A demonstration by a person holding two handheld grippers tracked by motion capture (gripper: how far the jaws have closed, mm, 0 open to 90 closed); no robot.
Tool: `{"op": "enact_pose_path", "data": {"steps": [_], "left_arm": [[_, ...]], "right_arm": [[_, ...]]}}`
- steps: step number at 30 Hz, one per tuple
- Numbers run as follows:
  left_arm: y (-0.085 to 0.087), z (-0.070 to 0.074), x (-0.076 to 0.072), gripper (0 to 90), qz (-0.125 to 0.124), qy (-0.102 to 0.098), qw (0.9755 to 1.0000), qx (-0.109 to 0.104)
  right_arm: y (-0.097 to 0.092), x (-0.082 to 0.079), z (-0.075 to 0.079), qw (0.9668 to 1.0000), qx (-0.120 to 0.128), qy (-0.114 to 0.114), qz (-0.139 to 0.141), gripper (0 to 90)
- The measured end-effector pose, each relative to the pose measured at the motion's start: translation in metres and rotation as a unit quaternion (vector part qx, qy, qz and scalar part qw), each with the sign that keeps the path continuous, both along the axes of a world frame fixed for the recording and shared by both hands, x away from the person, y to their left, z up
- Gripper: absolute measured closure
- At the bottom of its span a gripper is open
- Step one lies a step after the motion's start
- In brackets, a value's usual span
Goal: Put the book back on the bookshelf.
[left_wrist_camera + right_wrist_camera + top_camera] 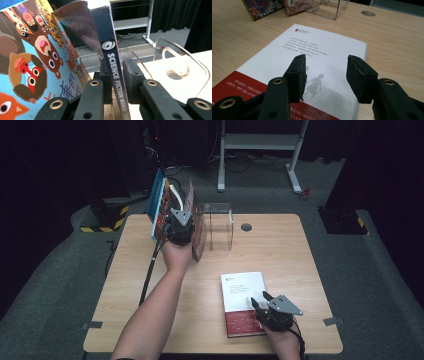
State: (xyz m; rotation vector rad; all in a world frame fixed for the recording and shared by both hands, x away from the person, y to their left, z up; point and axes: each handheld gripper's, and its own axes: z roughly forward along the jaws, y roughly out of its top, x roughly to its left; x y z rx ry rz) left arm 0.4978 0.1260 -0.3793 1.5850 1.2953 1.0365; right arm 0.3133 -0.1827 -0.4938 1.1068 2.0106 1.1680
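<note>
Two books in hand.

High view: left tongs (180, 221) clamp a thin magazine (198, 232) upright, just beside the clear stand (220, 227); picture book (161, 210) leans on their far side.

Left gripper view: spine (113, 67) pinched between the pads, long axis vertical. Advice: keep it plumb, grip firm, slide toward the stand.

Right gripper view: right tongs (325, 75) parted, empty, above the flat white-and-red book (317, 62), which runs lengthwise away from them.

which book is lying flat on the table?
The white-and-red book under the right tongs. The cartoon-animal book and the Science Fiction World magazine stand upright by the clear stand.
</note>
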Motion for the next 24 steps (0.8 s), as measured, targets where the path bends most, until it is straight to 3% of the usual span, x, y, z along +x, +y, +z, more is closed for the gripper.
{"op": "enact_pose_path", "data": {"steps": [14, 20, 24], "left_arm": [[0.0010, 0.0010, -0.0002, 75.4, 0.011, 0.004, 0.9999, 0.002], [0.0032, 0.0042, -0.0012, 73.6, 0.019, 0.000, 0.9998, -0.002], [0.0038, 0.0071, -0.0029, 73.1, 0.025, -0.006, 0.9996, 0.006]], "right_arm": [[0.0012, -0.0003, 0.0001, 1.0000, -0.001, 0.000, 0.003, 50.4], [0.0010, -0.0004, 0.0001, 1.0000, -0.002, 0.000, 0.003, 50.4], [0.0012, -0.0004, 0.0003, 1.0000, -0.002, -0.001, 0.003, 50.3]]}}
